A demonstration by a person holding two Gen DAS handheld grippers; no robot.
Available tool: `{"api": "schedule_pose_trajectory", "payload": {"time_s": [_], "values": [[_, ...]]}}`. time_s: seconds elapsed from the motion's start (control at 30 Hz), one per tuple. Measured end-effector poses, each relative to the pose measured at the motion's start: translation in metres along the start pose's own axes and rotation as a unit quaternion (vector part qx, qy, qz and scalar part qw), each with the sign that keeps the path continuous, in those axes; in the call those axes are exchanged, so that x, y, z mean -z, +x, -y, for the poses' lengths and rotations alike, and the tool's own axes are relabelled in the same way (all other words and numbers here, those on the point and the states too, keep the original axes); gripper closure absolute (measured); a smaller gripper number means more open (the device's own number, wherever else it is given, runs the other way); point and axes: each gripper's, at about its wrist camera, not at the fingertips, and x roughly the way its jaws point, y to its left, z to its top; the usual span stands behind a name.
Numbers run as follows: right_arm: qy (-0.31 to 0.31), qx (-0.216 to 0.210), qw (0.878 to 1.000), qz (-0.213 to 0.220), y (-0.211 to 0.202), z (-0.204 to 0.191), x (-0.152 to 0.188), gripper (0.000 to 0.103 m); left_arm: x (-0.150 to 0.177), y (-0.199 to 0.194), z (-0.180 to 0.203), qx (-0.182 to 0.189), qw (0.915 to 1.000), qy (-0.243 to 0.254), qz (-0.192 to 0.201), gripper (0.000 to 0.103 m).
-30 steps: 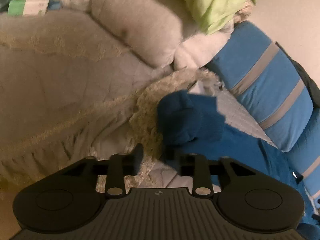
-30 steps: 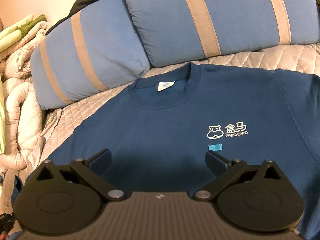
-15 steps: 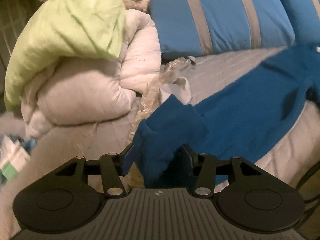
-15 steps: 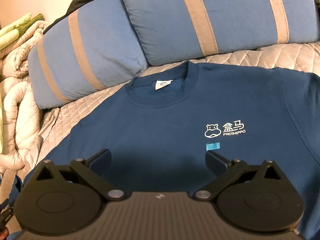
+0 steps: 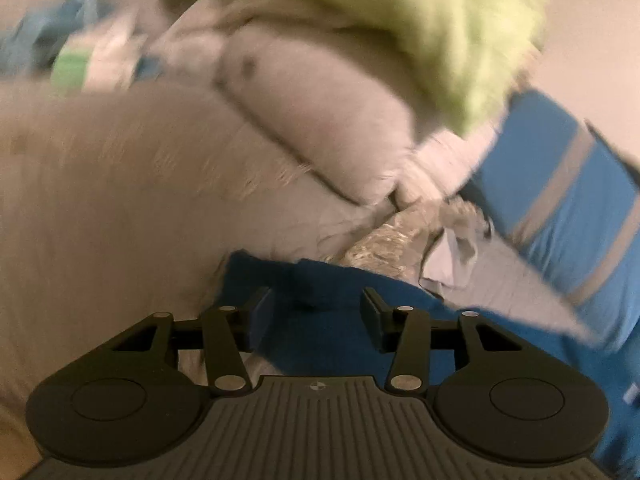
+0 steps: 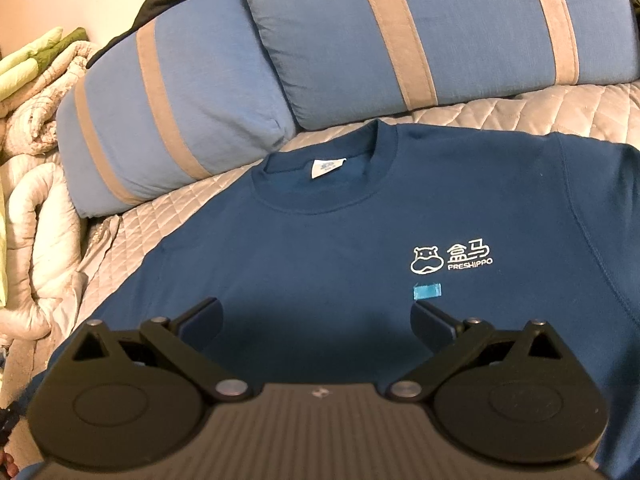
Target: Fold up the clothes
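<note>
Your navy sweatshirt (image 6: 328,264) lies face up and spread flat on the bed's quilted grey cover (image 6: 540,114), its round collar and white neck label (image 6: 327,168) toward the two blue pillows with tan stripes (image 6: 420,40) at the head of the bed. A white hippo logo (image 6: 450,260) sits on the chest, with a small light-blue patch (image 6: 427,291) just below it. Your right hand-held gripper (image 6: 316,316) hangs over the lower chest of the garment with its jaws spread wide — nothing between them, and the pads clear of the cloth. On the other side, your left hand-held gripper (image 5: 316,312) is about half open; its jaws have just been opening, and the sweatshirt's sleeve (image 5: 320,312) lies loose in the gap, touched by neither pad as far as the blurred view shows. That sleeve runs out toward the bed's side edge, where the quilted cover gives way to a rumpled cream duvet (image 5: 320,112) — a lime-green blanket (image 5: 420,28) is heaped on top of it. The left wrist view is smeared by motion, so the small items in its upper left corner cannot be told apart.
</note>
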Motion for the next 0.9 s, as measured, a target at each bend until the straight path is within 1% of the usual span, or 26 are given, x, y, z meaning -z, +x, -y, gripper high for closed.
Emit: {"api": "schedule_pose_trajectory", "payload": {"time_s": [0.1, 0.17, 0.27, 0.37, 0.47, 0.53, 0.6, 0.67, 0.7, 0.77, 0.8, 0.83, 0.87, 0.9], "values": [[0.001, 0.0, 1.0, 0.0, 0.0, 0.0, 0.0, 0.0, 0.002, -0.001, -0.024, 0.029, 0.996, -0.083, -0.017, 0.055], [0.001, 0.0, 1.0, 0.0, 0.0, 0.0, 0.0, 0.0, 0.006, -0.002, -0.035, 0.039, 0.9911, -0.124, -0.029, 0.054], [0.001, 0.0, 1.0, 0.0, 0.0, 0.0, 0.0, 0.0, 0.017, 0.0, -0.047, 0.044, 0.9834, -0.169, -0.05, 0.054], [-0.001, -0.005, 1.0, 0.003, -0.001, 0.0, 0.0, 0.0, 0.029, 0.006, -0.058, 0.057, 0.975, -0.206, -0.06, 0.054], [-0.003, -0.015, 1.0, 0.01, -0.004, -0.001, 0.0, 0.0, 0.04, 0.015, -0.067, 0.074, 0.9678, -0.234, -0.058, 0.056], [-0.007, -0.02, 1.0, 0.017, -0.006, -0.003, 0.0, 0.0, 0.046, 0.021, -0.072, 0.088, 0.9612, -0.256, -0.054, 0.056], [-0.01, -0.022, 1.0, 0.02, -0.007, -0.005, 0.0, 0.0, 0.052, 0.027, -0.075, 0.101, 0.9547, -0.275, -0.05, 0.061], [-0.01, -0.02, 1.0, 0.019, -0.006, -0.005, 0.0, 0.0, 0.054, 0.033, -0.076, 0.105, 0.9509, -0.288, -0.046, 0.063], [-0.009, -0.02, 1.0, 0.018, -0.005, -0.005, 0.0, 0.0, 0.053, 0.036, -0.075, 0.105, 0.9501, -0.29, -0.044, 0.065], [-0.008, -0.019, 1.0, 0.017, -0.005, -0.005, 0.0, 0.0, 0.048, 0.04, -0.072, 0.106, 0.949, -0.294, -0.042, 0.074], [-0.007, -0.018, 1.0, 0.016, -0.005, -0.005, 0.0, 0.0, 0.043, 0.04, -0.069, 0.102, 0.9506, -0.29, -0.042, 0.075], [-0.007, -0.017, 1.0, 0.017, -0.005, -0.005, 0.0, 0.0, 0.039, 0.041, -0.066, 0.098, 0.9523, -0.286, -0.043, 0.077], [-0.007, -0.016, 1.0, 0.017, -0.004, -0.005, 0.0, 0.0, 0.033, 0.039, -0.061, 0.092, 0.9552, -0.278, -0.042, 0.081], [-0.007, -0.016, 1.0, 0.016, -0.004, -0.005, 0.0, 0.0, 0.027, 0.037, -0.057, 0.084, 0.9591, -0.267, -0.042, 0.082]]}}
